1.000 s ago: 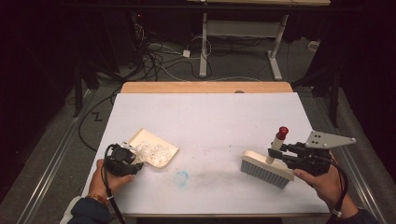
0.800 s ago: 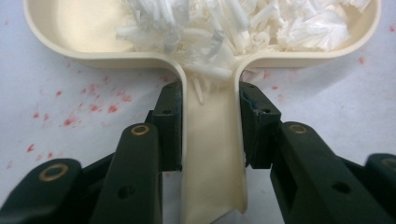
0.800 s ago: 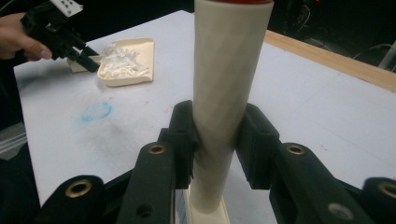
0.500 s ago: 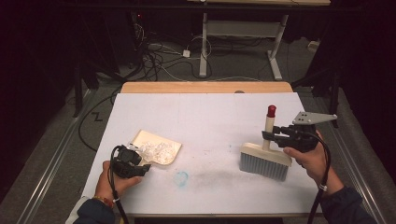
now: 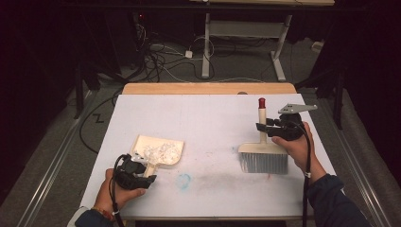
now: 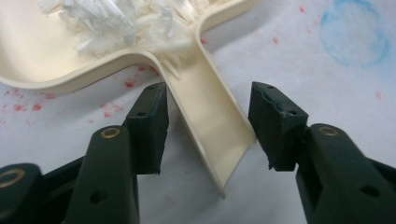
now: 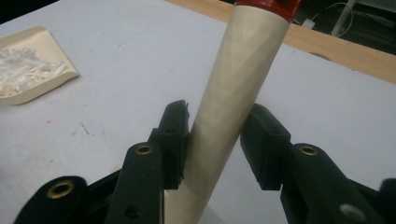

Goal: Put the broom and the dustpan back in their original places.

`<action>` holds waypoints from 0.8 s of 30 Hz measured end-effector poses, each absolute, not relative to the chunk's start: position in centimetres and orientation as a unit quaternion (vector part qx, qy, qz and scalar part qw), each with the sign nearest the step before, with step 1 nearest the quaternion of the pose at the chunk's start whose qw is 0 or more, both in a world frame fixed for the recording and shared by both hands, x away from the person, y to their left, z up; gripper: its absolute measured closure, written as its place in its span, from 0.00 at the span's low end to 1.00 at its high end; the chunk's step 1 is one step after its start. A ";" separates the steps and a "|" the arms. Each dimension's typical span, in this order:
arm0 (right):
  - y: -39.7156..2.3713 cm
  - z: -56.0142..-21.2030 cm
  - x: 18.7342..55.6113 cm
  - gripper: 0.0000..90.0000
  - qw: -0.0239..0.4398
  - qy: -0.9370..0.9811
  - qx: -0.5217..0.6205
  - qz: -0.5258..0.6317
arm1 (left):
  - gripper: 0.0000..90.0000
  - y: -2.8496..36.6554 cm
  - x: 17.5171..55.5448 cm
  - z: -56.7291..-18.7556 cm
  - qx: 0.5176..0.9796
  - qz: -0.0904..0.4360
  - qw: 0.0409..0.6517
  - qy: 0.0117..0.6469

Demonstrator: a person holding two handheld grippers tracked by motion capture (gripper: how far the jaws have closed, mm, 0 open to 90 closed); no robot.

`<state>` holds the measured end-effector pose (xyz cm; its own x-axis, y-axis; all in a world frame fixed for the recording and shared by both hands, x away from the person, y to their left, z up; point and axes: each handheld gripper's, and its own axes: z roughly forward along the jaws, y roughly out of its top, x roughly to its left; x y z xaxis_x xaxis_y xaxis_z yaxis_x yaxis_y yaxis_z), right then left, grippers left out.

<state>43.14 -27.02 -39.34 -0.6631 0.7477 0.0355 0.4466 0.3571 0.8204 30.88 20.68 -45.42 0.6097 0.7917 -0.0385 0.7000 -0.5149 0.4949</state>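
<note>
Brush [image 5: 263, 156]: cream handle w/ red cap, grey bristles, upright.

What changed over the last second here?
The right gripper carried the brush toward the table's far side; its jaws have been opening around the handle. The left gripper has been opening, letting go of the dustpan handle. Dustpan and scraps stayed put.
</note>
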 end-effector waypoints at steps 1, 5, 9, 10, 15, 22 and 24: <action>-27.0 -39.4 43.4 0.69 0.178 0.805 0.374 0.425 | 0.52 20.7 30.8 -45.3 0.862 0.103 0.246 0.431; -27.0 -40.0 44.1 0.69 0.181 0.804 0.385 0.416 | 0.48 20.8 30.1 -44.6 0.864 0.120 0.270 0.408; -26.9 -40.4 44.7 0.68 0.192 0.800 0.396 0.408 | 0.48 20.4 29.6 -44.6 0.872 0.115 0.274 0.389; -26.8 -40.5 44.9 0.69 0.195 0.799 0.399 0.406 | 0.49 20.3 29.7 -44.8 0.876 0.110 0.269 0.385; -26.3 -41.0 45.5 0.68 0.203 0.797 0.407 0.398 | 0.51 19.6 29.7 -45.2 0.885 0.096 0.264 0.370; -26.1 -41.6 46.2 0.67 0.211 0.794 0.417 0.389 | 0.49 20.5 29.4 -44.1 0.871 0.135 0.284 0.377; -26.2 -41.8 46.3 0.67 0.211 0.793 0.420 0.388 | 0.48 21.1 29.3 -44.0 0.867 0.150 0.282 0.382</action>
